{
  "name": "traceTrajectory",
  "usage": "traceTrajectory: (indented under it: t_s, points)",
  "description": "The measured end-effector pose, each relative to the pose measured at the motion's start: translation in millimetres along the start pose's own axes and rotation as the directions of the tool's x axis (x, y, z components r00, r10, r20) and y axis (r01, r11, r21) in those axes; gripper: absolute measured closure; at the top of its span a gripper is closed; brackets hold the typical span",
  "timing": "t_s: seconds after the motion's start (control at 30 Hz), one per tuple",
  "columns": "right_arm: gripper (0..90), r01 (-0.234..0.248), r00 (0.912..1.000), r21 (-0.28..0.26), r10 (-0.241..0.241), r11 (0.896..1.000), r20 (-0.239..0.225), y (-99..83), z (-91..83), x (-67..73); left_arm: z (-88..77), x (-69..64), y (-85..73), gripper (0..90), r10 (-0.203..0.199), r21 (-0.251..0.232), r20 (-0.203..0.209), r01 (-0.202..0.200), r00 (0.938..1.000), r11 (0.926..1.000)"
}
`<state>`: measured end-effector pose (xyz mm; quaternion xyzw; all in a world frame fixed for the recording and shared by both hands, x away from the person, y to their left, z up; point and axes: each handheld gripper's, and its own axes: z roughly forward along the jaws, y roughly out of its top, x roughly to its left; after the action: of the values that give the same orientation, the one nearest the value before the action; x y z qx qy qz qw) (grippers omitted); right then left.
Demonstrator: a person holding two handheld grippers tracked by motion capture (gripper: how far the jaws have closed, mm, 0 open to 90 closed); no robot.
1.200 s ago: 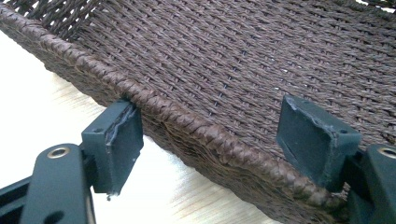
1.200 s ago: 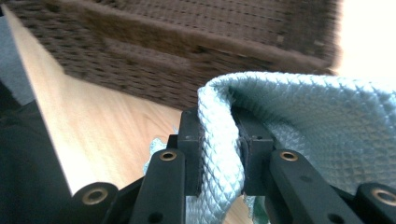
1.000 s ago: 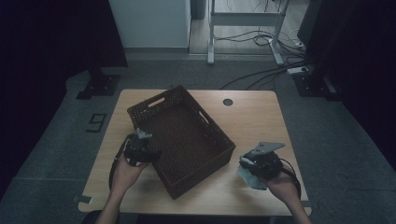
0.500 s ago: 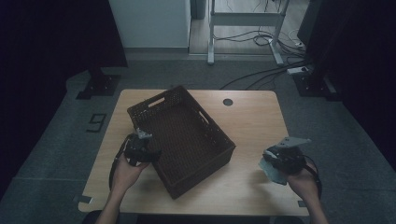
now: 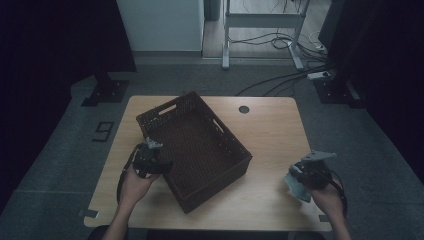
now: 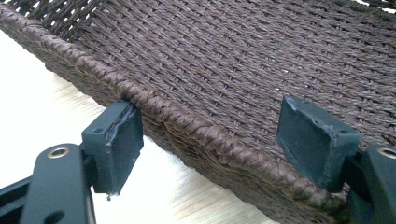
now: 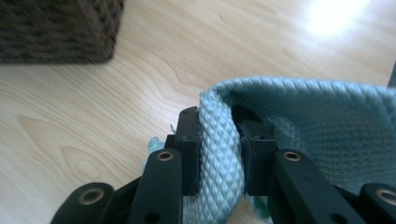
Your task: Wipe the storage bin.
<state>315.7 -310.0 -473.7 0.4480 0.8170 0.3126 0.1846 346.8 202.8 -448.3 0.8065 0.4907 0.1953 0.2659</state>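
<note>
Woven brown basket (image 5: 195,145) sits askew mid-surface (image 5: 270,130) in the high view, left gripper (image 5: 148,159) at its near-left rim, right gripper (image 5: 309,175) near the right edge holding a cloth (image 5: 294,185). Left gripper view: jaws spread, straddling the braided rim; close squarely for a firm hold. Right gripper view: jaws pinch a fold of quilted, pale-green cloth; keep clamped.

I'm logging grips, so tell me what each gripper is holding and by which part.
The right gripper pinches a fold of a light green cloth. The left gripper, open, straddles the wicker basket's rim, holding nothing.
</note>
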Motion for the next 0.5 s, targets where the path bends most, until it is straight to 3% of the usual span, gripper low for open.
traceTrajectory:
  t_s: [0.3,0.4,0.5]
  points:
    - [68.0,-0.039,0.9990,0.071,0.040,0.997,-0.021,-23.0,30.9,-2.8,-0.1,0.2,0.1,22.9,-0.002,0.001,0.001,0.002,1.0000,1.0000]
    - [66.1,-0.041,0.9989,0.079,0.043,0.996,-0.021,-24.7,31.3,-4.6,-0.2,0.6,0.3,22.9,-0.005,0.002,0.002,0.005,1.0000,1.0000]
    - [54.5,-0.052,0.9985,0.048,0.052,0.998,-0.013,-23.0,22.2,-6.0,-0.3,0.9,0.5,21.9,-0.011,0.006,0.001,0.011,0.9999,0.9999]
